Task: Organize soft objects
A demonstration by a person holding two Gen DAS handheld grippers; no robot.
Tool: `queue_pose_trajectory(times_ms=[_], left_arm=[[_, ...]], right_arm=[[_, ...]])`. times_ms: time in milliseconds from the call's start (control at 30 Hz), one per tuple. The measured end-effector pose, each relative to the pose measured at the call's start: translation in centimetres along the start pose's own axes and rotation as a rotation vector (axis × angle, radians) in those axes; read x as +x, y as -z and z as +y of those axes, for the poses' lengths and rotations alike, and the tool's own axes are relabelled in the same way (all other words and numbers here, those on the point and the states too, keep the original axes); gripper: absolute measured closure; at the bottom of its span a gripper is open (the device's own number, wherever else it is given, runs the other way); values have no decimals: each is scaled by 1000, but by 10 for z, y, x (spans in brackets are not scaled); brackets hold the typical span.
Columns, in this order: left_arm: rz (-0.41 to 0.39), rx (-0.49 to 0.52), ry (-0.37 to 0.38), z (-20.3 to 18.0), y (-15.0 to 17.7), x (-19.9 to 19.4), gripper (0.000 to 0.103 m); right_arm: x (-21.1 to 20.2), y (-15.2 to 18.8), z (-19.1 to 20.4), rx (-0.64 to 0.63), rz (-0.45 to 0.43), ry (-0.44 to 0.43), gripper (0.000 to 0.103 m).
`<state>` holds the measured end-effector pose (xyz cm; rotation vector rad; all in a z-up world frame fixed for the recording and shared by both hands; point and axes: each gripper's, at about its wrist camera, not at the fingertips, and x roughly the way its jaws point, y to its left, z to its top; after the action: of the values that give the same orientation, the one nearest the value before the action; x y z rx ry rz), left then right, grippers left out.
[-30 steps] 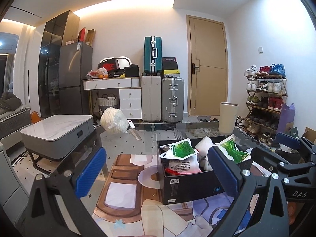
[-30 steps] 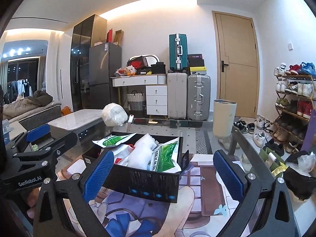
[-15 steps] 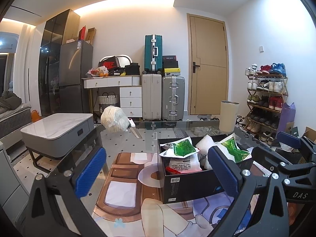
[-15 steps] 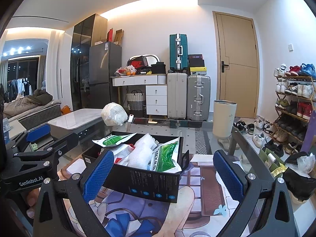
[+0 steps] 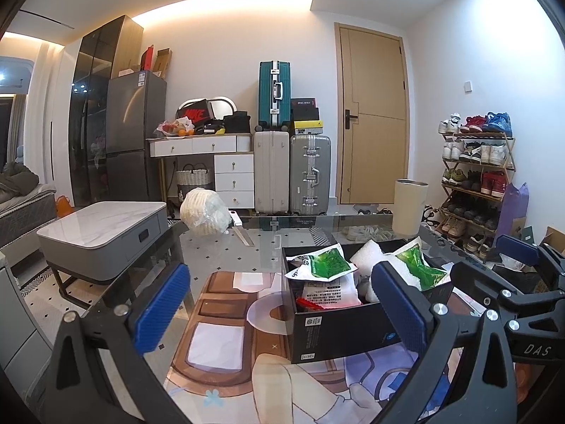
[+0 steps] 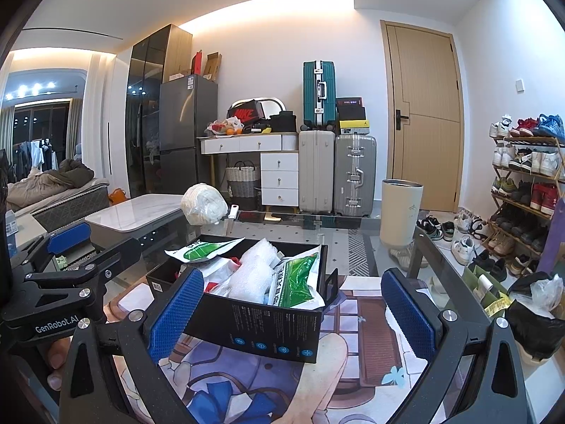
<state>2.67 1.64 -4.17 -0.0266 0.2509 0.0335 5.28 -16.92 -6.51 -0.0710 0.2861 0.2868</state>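
Both tongs are released and hold nothing. In the left wrist view the left gripper (image 5: 282,304) fills the bottom of the frame, its blue-padded fingers (image 5: 160,305) spread wide. Right of centre sits the open black cardboard box (image 5: 339,328), packed with green-and-white soft packets (image 5: 326,265) and a white foam wrap. In the right wrist view the right gripper (image 6: 291,312) gapes around the same box (image 6: 261,332) at centre. A white wrapped bundle (image 6: 203,203) rests on the glass table (image 6: 282,228), upper centre-left, well apart from the box.

A glass table (image 5: 310,236) carries a printed mat (image 5: 226,318), black box (image 5: 339,328) and white bundle (image 5: 204,212).
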Motion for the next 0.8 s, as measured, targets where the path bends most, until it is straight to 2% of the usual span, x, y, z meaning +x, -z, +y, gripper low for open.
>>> queue_pose_trajectory(times_ms=[800], left_arm=[[5, 6, -9, 1, 1, 0, 0]], right_arm=[[0, 0, 1, -1, 0, -1, 1]])
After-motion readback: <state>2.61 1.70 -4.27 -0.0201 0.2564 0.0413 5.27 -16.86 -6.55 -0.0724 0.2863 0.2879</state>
